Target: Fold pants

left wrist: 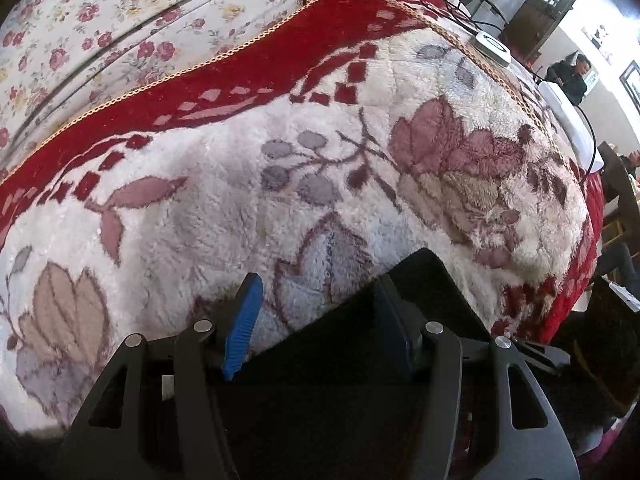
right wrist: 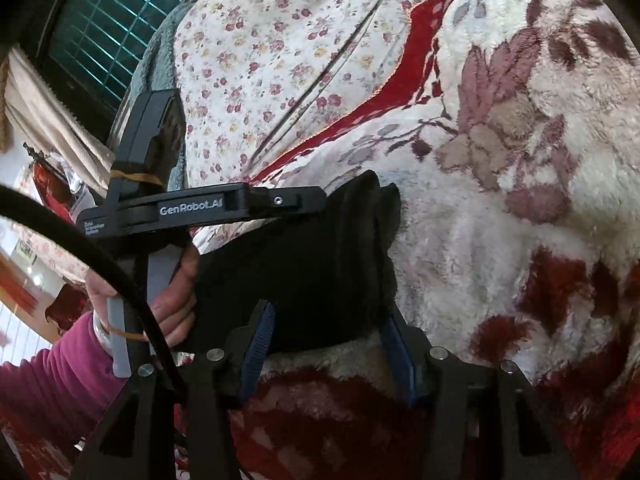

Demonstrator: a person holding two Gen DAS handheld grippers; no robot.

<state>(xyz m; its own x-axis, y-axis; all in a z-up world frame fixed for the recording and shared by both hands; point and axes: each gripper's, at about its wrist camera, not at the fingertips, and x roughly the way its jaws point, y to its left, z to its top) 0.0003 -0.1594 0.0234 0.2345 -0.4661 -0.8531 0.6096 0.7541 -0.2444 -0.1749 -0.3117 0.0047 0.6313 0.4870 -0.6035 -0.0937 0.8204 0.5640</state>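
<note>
- Pants [right wrist: 320, 264]: black, bunched into a compact bundle on the plush floral blanket [right wrist: 500, 240], near its close edge. Several layers appear stacked at the far end of the bundle, so at least one fold looks done.
- Left gripper [left wrist: 320, 320]: jaws apart, blue pads showing. Black cloth fills the space between and below the fingers; the right-hand pad seems to lie against the fabric while the left-hand pad [left wrist: 244, 328] stands clear, so no clamp is evident.
- Right gripper [right wrist: 328, 344]: jaws apart, straddling the near edge of the bundle. Cloth sits between the fingers, but the pads do not visibly pinch it. Judged as released or about to regrip.
- The person's hand [right wrist: 176, 300], in a pink sleeve, holds the left gripper's handle beside the bundle.
- Hedge: the fabric is uniformly dark, so the fold count and whether the legs are aligned cannot be read.
- Remaining, as judged: possibly one final fold or a smoothing pass, then set the bundle down squarely.
</note>
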